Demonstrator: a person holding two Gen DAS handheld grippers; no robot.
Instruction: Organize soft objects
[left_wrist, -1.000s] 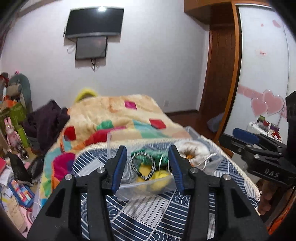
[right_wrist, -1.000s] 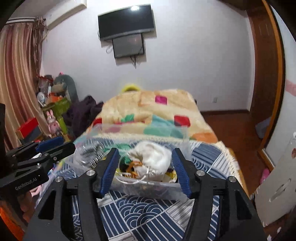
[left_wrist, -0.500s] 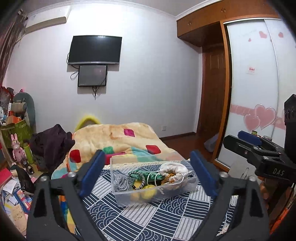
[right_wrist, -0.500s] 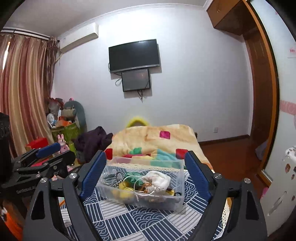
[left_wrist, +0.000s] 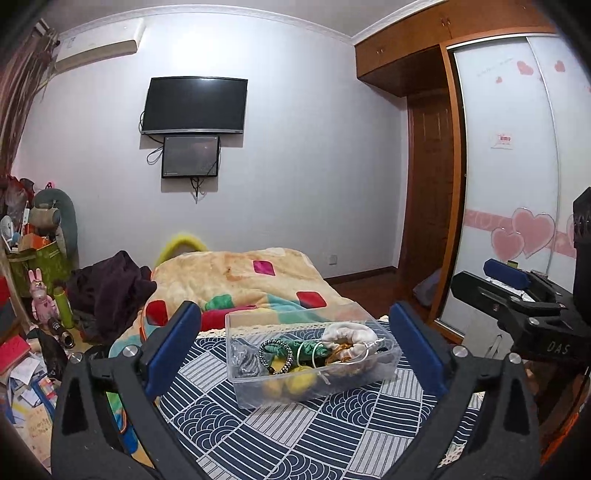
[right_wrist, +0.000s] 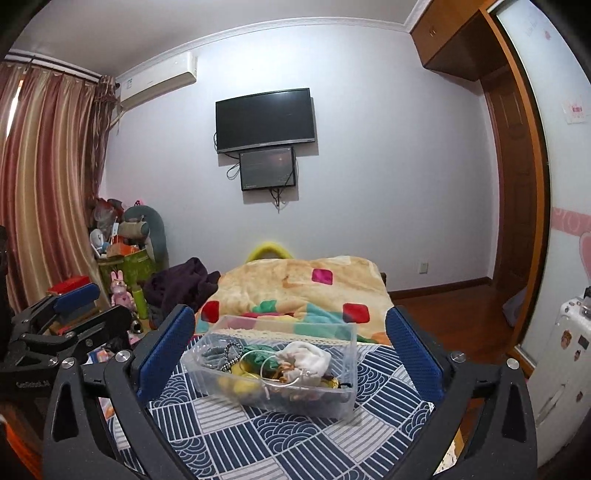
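Observation:
A clear plastic box stands on a navy patterned cloth and also shows in the right wrist view. It holds soft items: a white scrunchie, a green one, a black-and-white braided band, yellow pieces and a grey one. My left gripper is wide open and empty, held back from the box. My right gripper is wide open and empty, also short of the box. Each gripper shows at the edge of the other's view.
A bed with a patchwork blanket lies behind the cloth. Dark clothes and cluttered toys and books are at the left. A wardrobe with heart stickers stands at the right. A TV hangs on the far wall.
Both grippers have opened wide and pulled back and up from the box. The box and its contents now sit farther away and lie still.

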